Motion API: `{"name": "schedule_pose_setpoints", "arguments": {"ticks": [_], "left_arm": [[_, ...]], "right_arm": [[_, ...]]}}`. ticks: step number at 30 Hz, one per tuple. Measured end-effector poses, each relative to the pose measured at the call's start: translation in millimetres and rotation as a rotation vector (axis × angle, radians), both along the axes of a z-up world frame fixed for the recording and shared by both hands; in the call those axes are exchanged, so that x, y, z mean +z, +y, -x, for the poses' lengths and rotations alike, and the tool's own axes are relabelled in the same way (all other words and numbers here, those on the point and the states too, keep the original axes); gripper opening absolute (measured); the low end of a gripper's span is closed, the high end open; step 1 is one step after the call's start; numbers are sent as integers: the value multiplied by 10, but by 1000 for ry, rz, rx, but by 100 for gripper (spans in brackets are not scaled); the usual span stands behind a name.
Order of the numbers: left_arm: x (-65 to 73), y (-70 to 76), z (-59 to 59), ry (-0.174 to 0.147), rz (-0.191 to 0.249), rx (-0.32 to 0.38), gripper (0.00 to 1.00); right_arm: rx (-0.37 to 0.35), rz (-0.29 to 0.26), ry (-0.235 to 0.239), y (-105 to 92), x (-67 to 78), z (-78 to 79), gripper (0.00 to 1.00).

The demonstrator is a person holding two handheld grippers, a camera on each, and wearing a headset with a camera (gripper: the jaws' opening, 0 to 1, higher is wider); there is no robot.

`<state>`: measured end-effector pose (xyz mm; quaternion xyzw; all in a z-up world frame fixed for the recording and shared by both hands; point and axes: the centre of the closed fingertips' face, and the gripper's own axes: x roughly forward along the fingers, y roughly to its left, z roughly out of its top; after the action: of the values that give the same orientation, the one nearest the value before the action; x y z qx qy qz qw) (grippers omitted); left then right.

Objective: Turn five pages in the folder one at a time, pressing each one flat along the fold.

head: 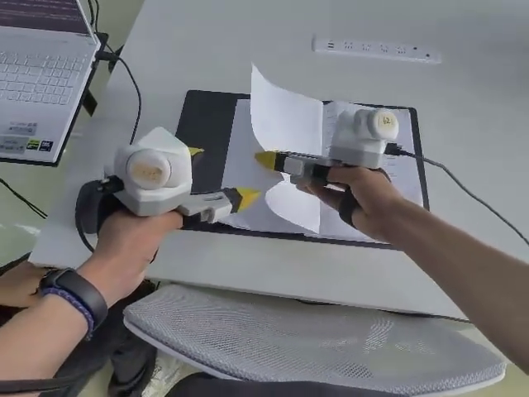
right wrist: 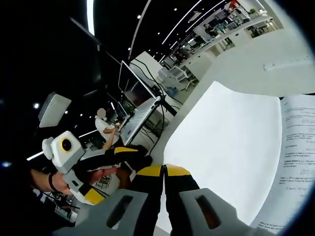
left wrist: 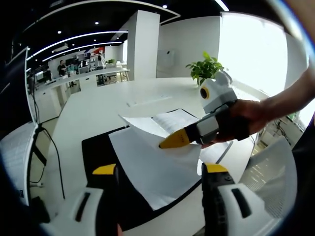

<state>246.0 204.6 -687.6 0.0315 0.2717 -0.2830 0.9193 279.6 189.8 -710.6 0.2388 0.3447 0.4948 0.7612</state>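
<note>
A black folder (head: 205, 124) lies open on the white table (head: 207, 50), with printed pages (head: 405, 169) on its right side. One white page (head: 285, 120) stands lifted and curled above the fold. My right gripper (head: 266, 159) is shut on this page's lower edge, and in the right gripper view the sheet (right wrist: 226, 132) runs between its closed yellow tips (right wrist: 164, 170). My left gripper (head: 220, 174) hovers open over the folder's left front corner, holding nothing. In the left gripper view its jaws (left wrist: 160, 168) frame the page (left wrist: 157, 172) and the right gripper (left wrist: 179, 139).
A laptop (head: 41, 74) sits at the table's far left with a cable (head: 132, 83) running toward the folder. A power strip (head: 376, 47) lies at the back. A mesh chair (head: 314, 347) is below the table's front edge. A potted plant (left wrist: 205, 69) stands far off.
</note>
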Motion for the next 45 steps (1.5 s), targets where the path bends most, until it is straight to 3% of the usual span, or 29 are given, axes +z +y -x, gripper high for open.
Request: {"name": "schedule_pose_setpoints", "arguments": {"ticks": [13, 25, 36, 39, 45], "left_arm": [[-102, 56, 181, 31, 14, 18, 67], [-46, 245, 184, 30, 16, 49, 67], [-61, 304, 189, 37, 16, 65, 67], [-62, 292, 181, 37, 15, 62, 67], [-44, 268, 153, 32, 23, 63, 67]], "right_arm": [[-4, 49, 83, 171, -462, 50, 0], [0, 130, 140, 257, -860, 34, 0], [-39, 109, 186, 298, -880, 24, 1], [-42, 102, 193, 317, -876, 19, 6], [-27, 71, 183, 361, -717, 83, 18]]}}
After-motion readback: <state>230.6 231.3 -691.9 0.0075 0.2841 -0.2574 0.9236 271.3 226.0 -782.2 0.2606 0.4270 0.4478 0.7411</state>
